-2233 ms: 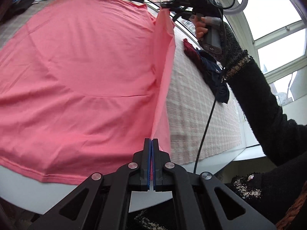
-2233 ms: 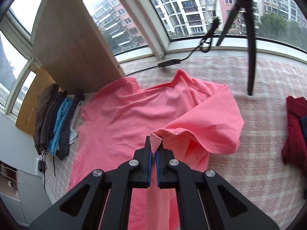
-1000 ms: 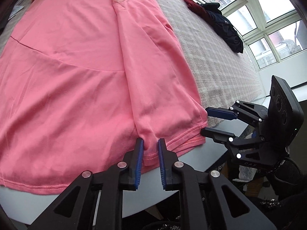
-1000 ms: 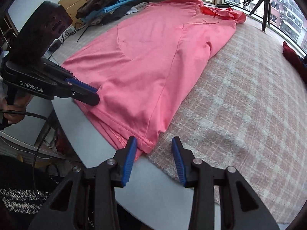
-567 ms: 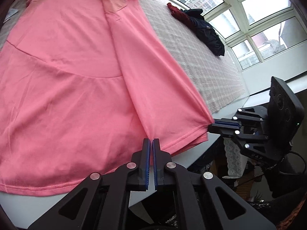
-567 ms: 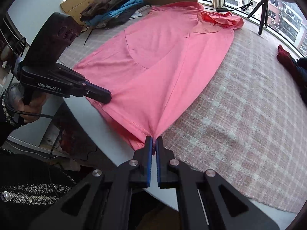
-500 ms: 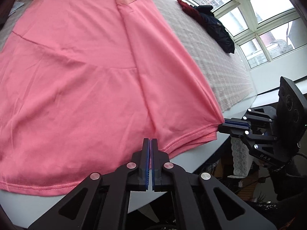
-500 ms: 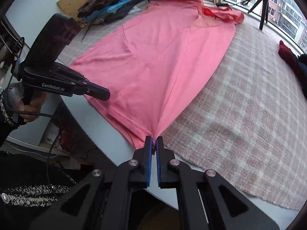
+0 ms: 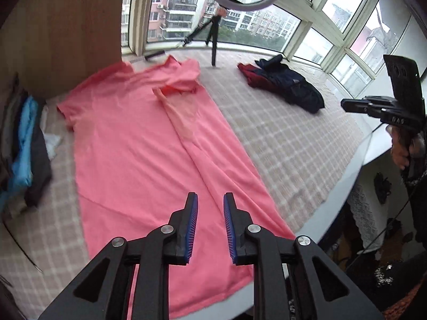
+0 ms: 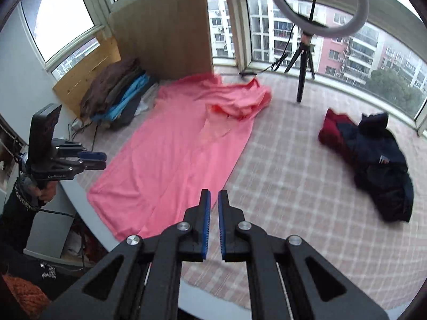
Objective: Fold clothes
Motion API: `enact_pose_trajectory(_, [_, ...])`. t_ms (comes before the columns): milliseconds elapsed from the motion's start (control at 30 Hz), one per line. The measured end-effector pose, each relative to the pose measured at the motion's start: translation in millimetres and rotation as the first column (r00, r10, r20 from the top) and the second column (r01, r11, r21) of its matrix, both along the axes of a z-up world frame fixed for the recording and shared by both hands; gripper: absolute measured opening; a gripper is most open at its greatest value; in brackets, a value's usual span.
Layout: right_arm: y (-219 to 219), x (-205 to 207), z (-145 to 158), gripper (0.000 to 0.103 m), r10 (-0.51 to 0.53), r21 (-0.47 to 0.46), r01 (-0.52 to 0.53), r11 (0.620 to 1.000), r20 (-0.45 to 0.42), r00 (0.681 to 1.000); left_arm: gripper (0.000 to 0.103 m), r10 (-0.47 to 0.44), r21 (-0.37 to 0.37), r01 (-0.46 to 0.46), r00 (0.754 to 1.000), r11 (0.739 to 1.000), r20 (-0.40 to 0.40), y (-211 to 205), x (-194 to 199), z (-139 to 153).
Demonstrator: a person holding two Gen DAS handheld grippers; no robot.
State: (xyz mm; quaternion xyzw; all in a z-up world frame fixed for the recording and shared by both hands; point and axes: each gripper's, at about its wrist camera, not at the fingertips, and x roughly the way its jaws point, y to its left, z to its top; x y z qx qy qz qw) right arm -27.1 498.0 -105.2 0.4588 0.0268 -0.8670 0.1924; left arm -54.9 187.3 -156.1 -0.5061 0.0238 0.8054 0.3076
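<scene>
A pink shirt (image 9: 138, 144) lies flat on the checked tablecloth, its right side folded lengthwise onto the body and the sleeve bunched near the collar (image 10: 240, 104). Above the shirt's hem, my left gripper (image 9: 210, 202) is open and holds nothing. In the right wrist view the left gripper (image 10: 90, 160) hangs off the table's near-left edge in a hand. My right gripper (image 10: 214, 197) hovers over the cloth just right of the shirt's folded edge, narrowly open and empty. From the left wrist view, the right gripper (image 9: 373, 106) is raised beyond the table's right edge.
A heap of dark red and navy clothes (image 10: 373, 154) lies on the right of the table. Folded clothes (image 10: 114, 96) are stacked at the far left by a wooden board (image 10: 165, 32). A tripod with a ring light (image 10: 303, 72) stands at the back. The white table edge (image 9: 347, 181) curves nearby.
Both grippers were shut on the shirt's hem half a second ago. Now both have let go, opened, and risen back from the table; the shirt lies flat.
</scene>
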Motion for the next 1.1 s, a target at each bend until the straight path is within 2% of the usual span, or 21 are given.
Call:
enact_pose_trajectory(67, [8,-48,12,0.032,-0.009,0.021,0.010,1.000,-0.045,0.999,0.036,0.013,-0.038,-0.015,0.998,0.999,-0.069,3,-35,18])
enact_pose_trajectory(100, [12,-73,9,0.064,-0.008,0.013,0.009,1.000,-0.039,0.999,0.039,0.018,-0.056,-0.024,0.995,0.998,-0.103,5,-53,27])
enact_pose_trajectory(133, [16,-95,1,0.072,-0.021,0.002,0.021,1.000,-0.035,0.999,0.039,0.015,-0.081,-0.024,0.993,0.996,-0.117,13,-68,25])
enact_pose_trajectory(233, [19,-158,-35,0.071,-0.056,-0.067,0.058,0.996,0.031,0.998,0.040,0.006,-0.159,-0.027,0.991,0.987,-0.133,41,-110,5])
enact_pose_trajectory(333, [9,-209,-80,0.071,-0.059,-0.164,0.081,0.983,0.134,0.989,0.041,-0.001,-0.224,-0.021,0.995,0.974,-0.099,58,-141,-24])
enact_pose_trajectory(400, [-2,-235,-107,0.070,-0.067,-0.168,0.097,0.981,0.178,0.982,0.042,0.004,-0.223,-0.016,0.999,0.975,-0.052,63,-164,-44])
enact_pose_trajectory(500, [-18,-263,-144,0.060,-0.068,-0.189,0.118,0.975,0.251,0.965,0.042,0.001,-0.251,-0.004,1.000,0.968,-0.013,69,-197,-72])
enact_pose_trajectory(567, [-23,-280,-163,0.059,-0.076,-0.185,0.133,0.974,0.285,0.955,0.042,-0.010,-0.263,0.010,1.000,0.965,0.000,72,-216,-89])
enact_pose_trajectory(667, [-26,-300,-188,0.054,-0.083,-0.146,0.135,0.980,0.318,0.944,0.042,-0.035,-0.235,0.039,0.999,0.971,0.024,76,-237,-105])
enact_pose_trajectory(733, [-27,-306,-198,0.035,-0.062,-0.159,0.121,0.980,0.333,0.941,0.039,-0.054,-0.208,0.061,0.998,0.976,0.042,79,-248,-114])
enact_pose_trajectory(867, [-33,-313,-215,0.018,-0.041,-0.111,0.088,0.990,0.368,0.929,0.018,-0.122,-0.171,0.130,0.991,0.977,0.057,86,-252,-121])
enact_pose_trajectory(900, [-33,-313,-215,0.002,-0.034,-0.116,0.082,0.990,0.367,0.930,0.016,-0.134,-0.164,0.141,0.990,0.976,0.051,87,-251,-121])
enact_pose_trajectory(1000, [-34,-314,-195,0.003,-0.051,-0.109,0.090,0.990,0.319,0.946,0.016,-0.137,-0.168,0.141,0.990,0.976,0.036,83,-251,-120])
enact_pose_trajectory(1033, [-37,-317,-184,0.003,-0.049,-0.122,0.089,0.988,0.298,0.953,0.016,-0.112,-0.174,0.116,0.993,0.978,0.032,77,-252,-120])
enact_pose_trajectory(1067, [-42,-323,-170,0.003,-0.026,-0.173,0.073,0.982,0.259,0.966,0.017,-0.085,-0.179,0.088,0.996,0.980,0.028,70,-252,-120])
enact_pose_trajectory(1100, [-50,-330,-153,0.007,0.014,-0.241,0.036,0.970,0.203,0.979,0.023,-0.058,-0.185,0.061,0.998,0.981,0.024,64,-253,-120])
